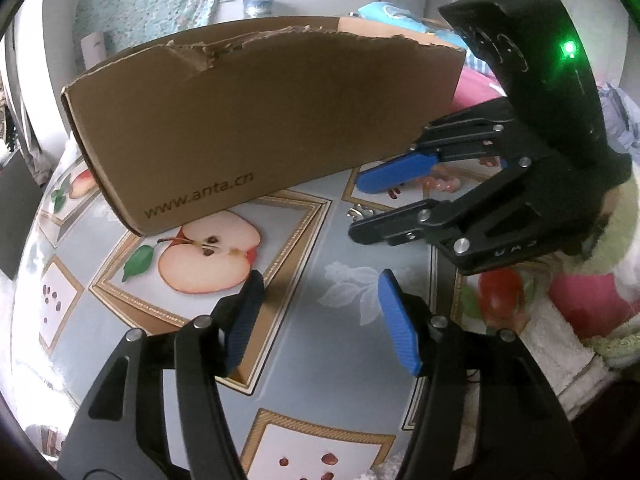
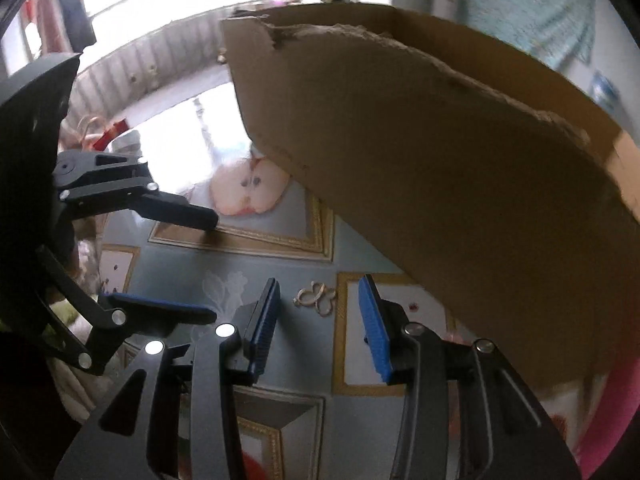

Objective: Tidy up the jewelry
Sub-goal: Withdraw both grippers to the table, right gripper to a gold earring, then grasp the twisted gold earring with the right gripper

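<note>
1 gold-coloured looped trinket (image 2: 315,298) flat on the apple-print tablecloth (image 1: 312,248) beside a torn cardboard box (image 1: 256,120), lying between the parted, empty right gripper (image 2: 320,320); left gripper (image 1: 320,320) likewise parted, empty.

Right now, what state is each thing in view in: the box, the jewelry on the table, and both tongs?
Cardboard box: open-topped, rim torn, standing on the tablecloth.
Metal butterfly-shaped piece: lying flat on the cloth, ahead of the right tongs' open fingers, not gripped.
Pink bead string: on the cloth beyond the right tongs, partly hidden.
Right tongs: open, nothing held.
Left tongs: open, empty.
</note>
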`<state>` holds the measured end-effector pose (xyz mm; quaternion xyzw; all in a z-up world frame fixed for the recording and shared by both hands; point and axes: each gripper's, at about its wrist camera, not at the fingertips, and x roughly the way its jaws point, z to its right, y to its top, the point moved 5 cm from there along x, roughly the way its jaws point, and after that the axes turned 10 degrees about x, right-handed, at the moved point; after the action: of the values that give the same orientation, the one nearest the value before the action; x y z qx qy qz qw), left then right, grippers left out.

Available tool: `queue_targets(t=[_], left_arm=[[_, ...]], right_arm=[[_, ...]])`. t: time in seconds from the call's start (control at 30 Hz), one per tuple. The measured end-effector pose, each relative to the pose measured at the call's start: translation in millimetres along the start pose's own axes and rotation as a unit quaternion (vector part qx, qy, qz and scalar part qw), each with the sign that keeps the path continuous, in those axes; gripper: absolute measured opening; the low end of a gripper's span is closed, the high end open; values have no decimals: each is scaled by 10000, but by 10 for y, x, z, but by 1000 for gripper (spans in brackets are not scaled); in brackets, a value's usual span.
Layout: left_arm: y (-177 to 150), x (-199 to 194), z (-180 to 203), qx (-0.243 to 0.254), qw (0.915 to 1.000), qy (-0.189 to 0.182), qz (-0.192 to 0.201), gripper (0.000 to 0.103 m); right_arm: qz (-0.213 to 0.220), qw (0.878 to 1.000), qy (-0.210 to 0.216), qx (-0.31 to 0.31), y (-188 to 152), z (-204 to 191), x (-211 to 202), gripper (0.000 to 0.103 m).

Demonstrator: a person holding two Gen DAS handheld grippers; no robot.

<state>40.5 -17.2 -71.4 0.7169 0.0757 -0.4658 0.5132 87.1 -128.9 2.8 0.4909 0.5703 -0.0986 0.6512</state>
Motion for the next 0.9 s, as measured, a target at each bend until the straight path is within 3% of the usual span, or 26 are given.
queue_targets(t=[0.13,0.27,0.63,0.9], left_arm=[[5,-5,-21,-21,10000,-45,41,57],[-9,-6,-34,-59,9999,-67,76,57],[-18,0,-39,-131,9998,-94,101,57],[9,11,-55,-146,9998,-51,95,57]], right_arm=[[-149,9997,147,-131,54,4,12,31],[-270,9993,236,-137,121,31,39,17],[-191,9994,257,115,132,94,89,17],[68,9988,324,354,171,104,-99,17]])
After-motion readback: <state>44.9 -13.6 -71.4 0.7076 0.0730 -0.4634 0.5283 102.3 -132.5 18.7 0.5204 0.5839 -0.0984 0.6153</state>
